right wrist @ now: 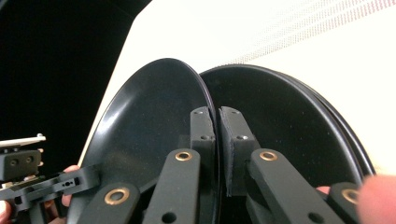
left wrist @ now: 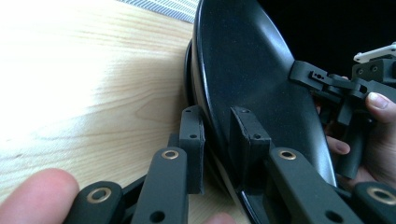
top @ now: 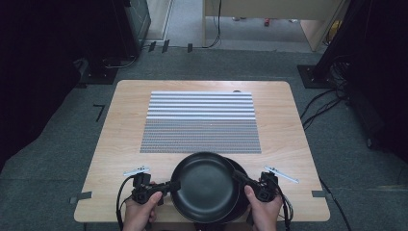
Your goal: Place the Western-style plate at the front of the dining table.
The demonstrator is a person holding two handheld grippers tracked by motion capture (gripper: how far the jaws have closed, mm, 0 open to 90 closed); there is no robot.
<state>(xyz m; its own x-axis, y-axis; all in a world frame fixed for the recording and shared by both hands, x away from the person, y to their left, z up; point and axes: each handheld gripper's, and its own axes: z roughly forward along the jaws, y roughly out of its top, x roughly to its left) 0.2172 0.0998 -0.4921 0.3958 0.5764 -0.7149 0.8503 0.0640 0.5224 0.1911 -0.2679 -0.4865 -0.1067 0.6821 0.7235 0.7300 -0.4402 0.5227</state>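
Note:
A black plate (top: pixel 204 185) is held tilted over a stack of black plates (top: pixel 240 169) at the table's near edge. My left gripper (top: pixel 174 185) is shut on its left rim and my right gripper (top: pixel 240 178) on its right rim. In the left gripper view the jaws (left wrist: pixel 217 135) pinch the plate's rim (left wrist: pixel 252 70), with the stack's edge (left wrist: pixel 188 70) just behind and the right gripper (left wrist: pixel 327 84) across the plate. In the right gripper view the jaws (right wrist: pixel 217 126) clamp the held plate (right wrist: pixel 149 121), the stack (right wrist: pixel 289 121) lies beside it, and the left gripper (right wrist: pixel 70 182) shows beyond.
A striped grey-and-white placemat (top: pixel 201 122) covers the middle of the wooden table (top: pixel 125 125). Bare wood lies to either side of it. Grey carpet, cables (top: pixel 320 103) and dark equipment surround the table.

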